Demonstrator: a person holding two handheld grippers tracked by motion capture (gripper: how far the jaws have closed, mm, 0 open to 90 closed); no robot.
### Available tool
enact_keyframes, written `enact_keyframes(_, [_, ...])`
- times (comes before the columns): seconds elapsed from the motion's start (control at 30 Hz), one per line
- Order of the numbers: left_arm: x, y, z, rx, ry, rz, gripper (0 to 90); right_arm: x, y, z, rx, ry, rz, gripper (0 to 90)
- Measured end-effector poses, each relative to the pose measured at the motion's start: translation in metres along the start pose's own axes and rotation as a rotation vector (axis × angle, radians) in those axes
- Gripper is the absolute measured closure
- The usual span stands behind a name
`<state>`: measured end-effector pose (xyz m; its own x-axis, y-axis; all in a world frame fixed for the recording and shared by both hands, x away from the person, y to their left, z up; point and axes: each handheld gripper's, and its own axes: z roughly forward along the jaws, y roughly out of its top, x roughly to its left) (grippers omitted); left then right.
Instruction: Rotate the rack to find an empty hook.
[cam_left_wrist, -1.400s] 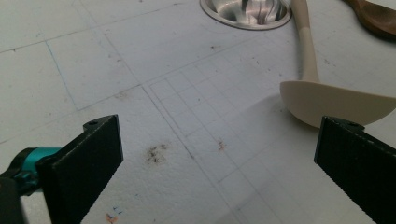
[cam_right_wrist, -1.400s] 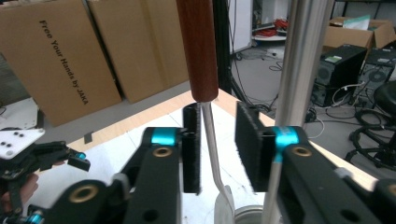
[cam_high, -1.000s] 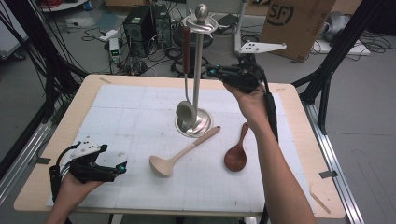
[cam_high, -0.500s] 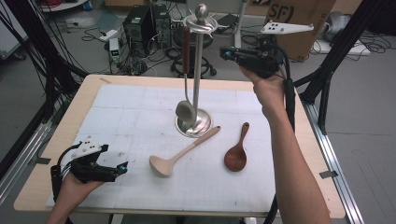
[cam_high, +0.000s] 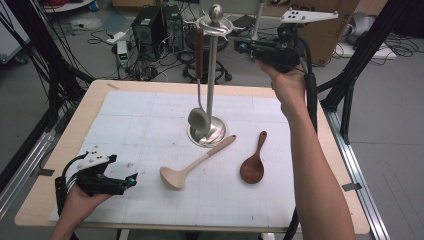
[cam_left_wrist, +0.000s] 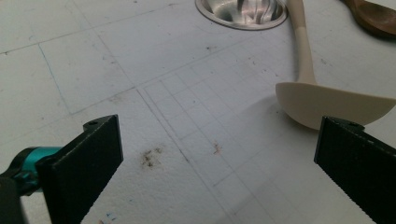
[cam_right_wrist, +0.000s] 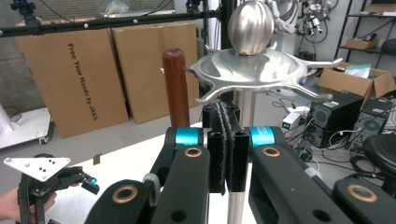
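Observation:
A metal utensil stand (cam_high: 212, 80) rises from a round base on the white mat (cam_high: 150, 115). A ladle (cam_high: 199, 50) with a dark wooden handle hangs from the stand's top ring, and its metal bowl is near the base. My right gripper (cam_high: 238, 46) is held high, just right of the top ring (cam_right_wrist: 252, 65). Its jaws are shut with nothing between them (cam_right_wrist: 228, 140). A beige spoon (cam_high: 197, 161) and a dark wooden spoon (cam_high: 254, 162) lie in front of the stand. My left gripper (cam_high: 131, 181) rests low at the front left. It is open (cam_left_wrist: 219, 158), and the beige spoon's bowl (cam_left_wrist: 322, 105) lies just ahead.
The wooden table edge (cam_high: 65, 145) frames the mat. Behind the table stand cardboard boxes (cam_right_wrist: 93, 70), computer cases (cam_high: 150, 25) and cables on the floor. Black frame posts (cam_high: 350, 75) stand at the right.
My right hand has lifted its shut gripper from beside the stand's middle up to the height of the top ring. The left gripper and the spoons have stayed put.

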<state>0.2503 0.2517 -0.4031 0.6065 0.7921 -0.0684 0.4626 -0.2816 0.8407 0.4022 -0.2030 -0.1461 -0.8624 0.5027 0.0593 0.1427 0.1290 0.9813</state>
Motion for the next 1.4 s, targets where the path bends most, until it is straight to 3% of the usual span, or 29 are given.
enact_keyframes(1.4, [-0.001,0.000,-0.001,0.001,-0.001,0.004,1.7,0.030,0.011,0.043,0.022,0.025,-0.044,89.5])
